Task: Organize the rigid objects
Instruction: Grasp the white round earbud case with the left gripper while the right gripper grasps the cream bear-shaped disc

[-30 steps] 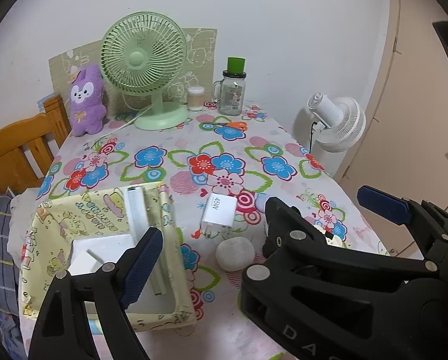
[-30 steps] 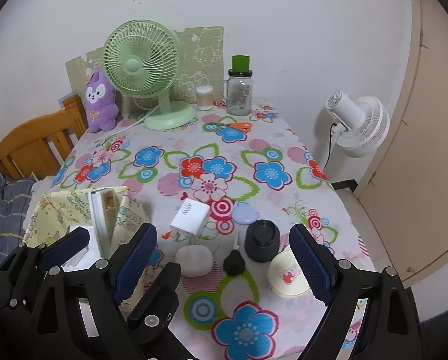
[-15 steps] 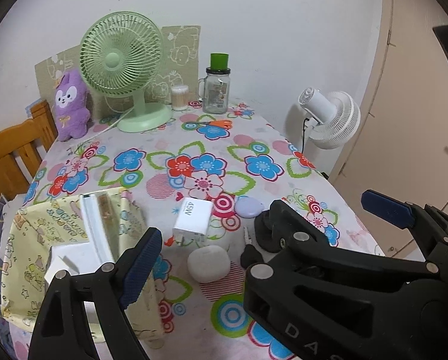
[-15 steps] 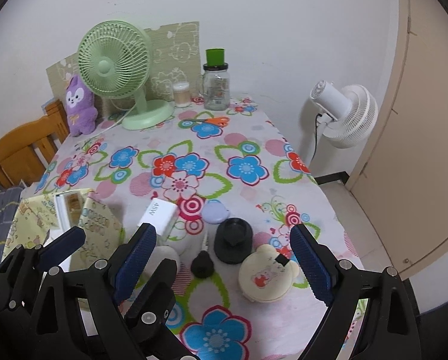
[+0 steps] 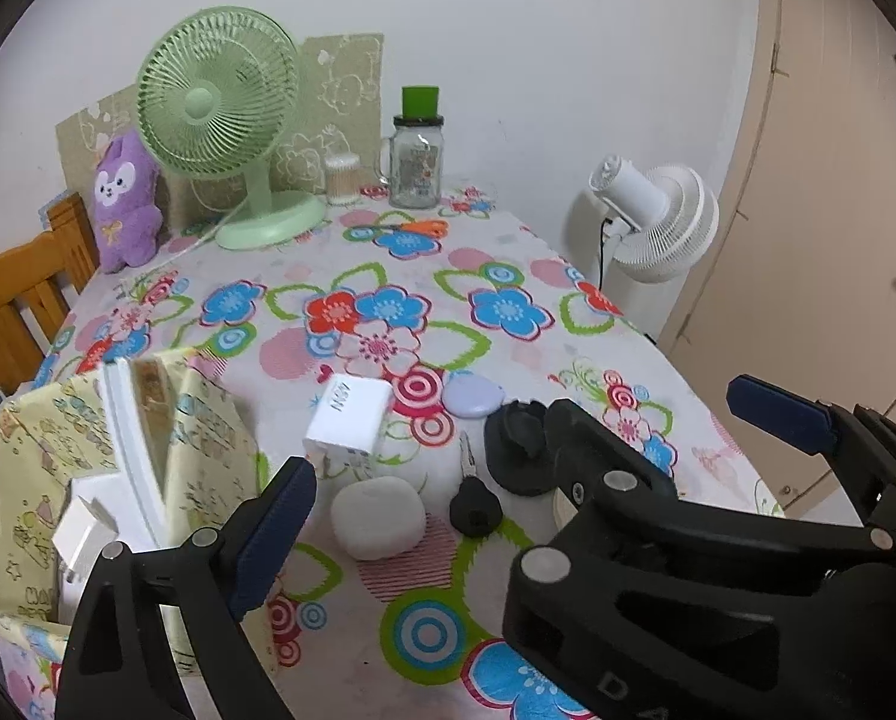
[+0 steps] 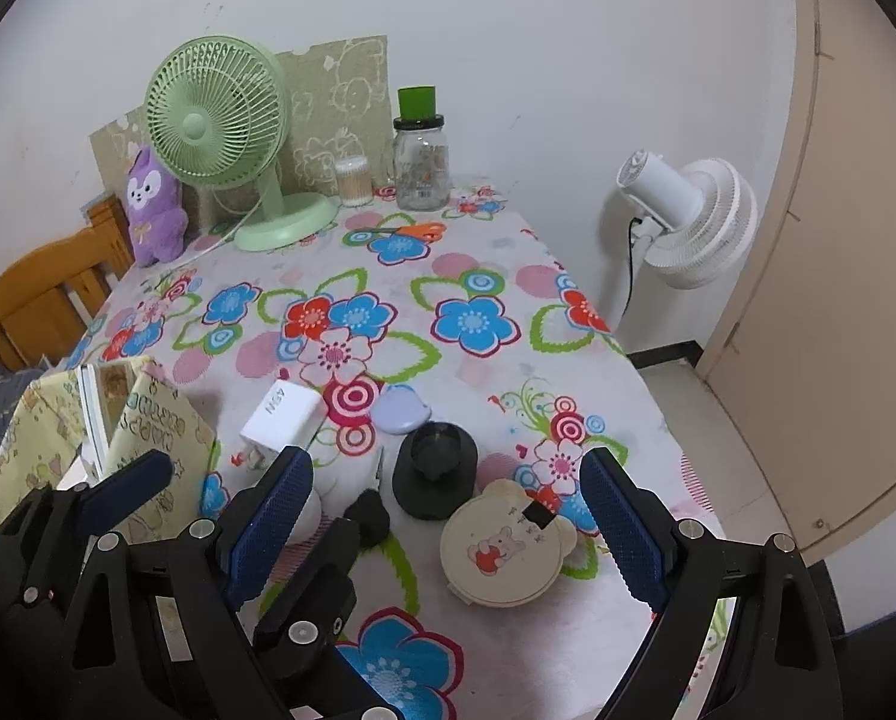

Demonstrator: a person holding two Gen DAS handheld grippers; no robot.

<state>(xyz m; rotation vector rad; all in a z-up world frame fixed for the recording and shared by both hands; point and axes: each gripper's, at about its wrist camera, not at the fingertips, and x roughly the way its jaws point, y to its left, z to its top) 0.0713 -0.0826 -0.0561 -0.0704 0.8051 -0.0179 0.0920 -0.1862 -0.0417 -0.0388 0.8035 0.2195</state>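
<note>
Flowery tablecloth point(image 5: 508, 252) everywhere, with the clutter bunched at the near edge and a yellow fabric bin point(image 5: 40, 480) on the left side that already has a couple of white things in it

What matters for me is who's closest to what. My left gripper point(image 5: 520, 444) has just been opening its jaws wider, nothing between them, and the white pebble-shaped case point(image 5: 379, 516) sits just ahead of its left pad, the black key point(image 5: 474, 501) right beside that. My right gripper point(image 6: 448, 534) is spread wide and empty too, and the cream bear-face tin point(image 6: 502, 552) lies flat on the cloth right between its 2 pads, slightly nearer the right one, so I'd say that's its natural pick. Black round puck point(image 6: 435, 468) is just past the tin, white 45W charger point(image 6: 283, 414) and lilac oval point(image 6: 400, 408) further off toward the left
</note>
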